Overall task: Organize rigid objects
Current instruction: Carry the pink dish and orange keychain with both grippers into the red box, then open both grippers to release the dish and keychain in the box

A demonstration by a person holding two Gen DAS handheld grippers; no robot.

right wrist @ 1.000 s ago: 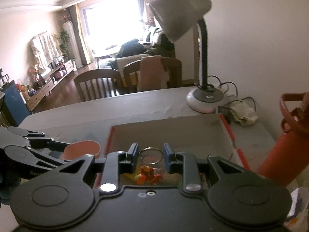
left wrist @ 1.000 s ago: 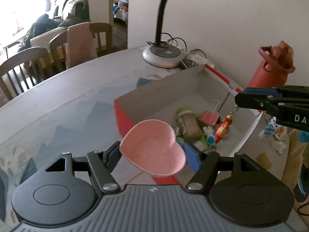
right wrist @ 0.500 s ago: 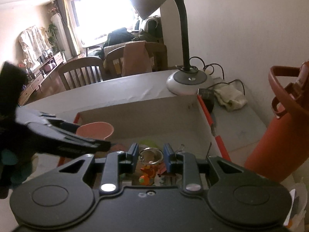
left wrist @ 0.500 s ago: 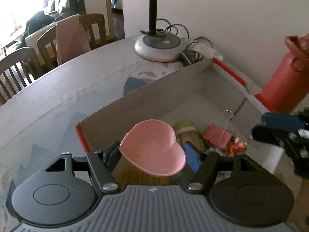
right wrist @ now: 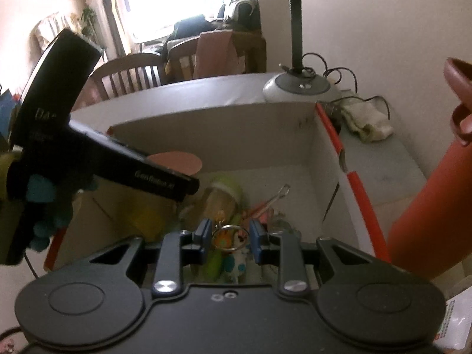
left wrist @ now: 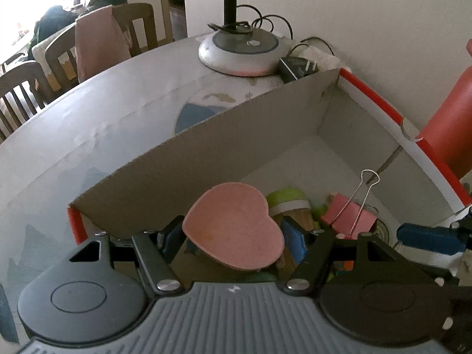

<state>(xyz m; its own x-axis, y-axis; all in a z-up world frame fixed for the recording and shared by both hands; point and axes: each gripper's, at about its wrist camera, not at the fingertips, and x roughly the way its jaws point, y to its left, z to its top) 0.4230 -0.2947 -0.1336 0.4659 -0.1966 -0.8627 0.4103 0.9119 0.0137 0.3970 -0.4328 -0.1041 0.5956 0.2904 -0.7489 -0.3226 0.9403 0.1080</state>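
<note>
Pink heart dish (left wrist: 236,230) clamped in left hand-held gripper (left wrist: 233,236) over box (left wrist: 224,135); right hand-held gripper (right wrist: 230,236) pinching keyring (right wrist: 228,237).

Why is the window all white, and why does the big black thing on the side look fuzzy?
Right wrist view: daylight overexposes the window, washing it white; the left gripper sits so close to the lens that it blurs. Left wrist view: sharper, the heart-shaped pink dish is crisp, though the fisheye bends the table edge.
</note>
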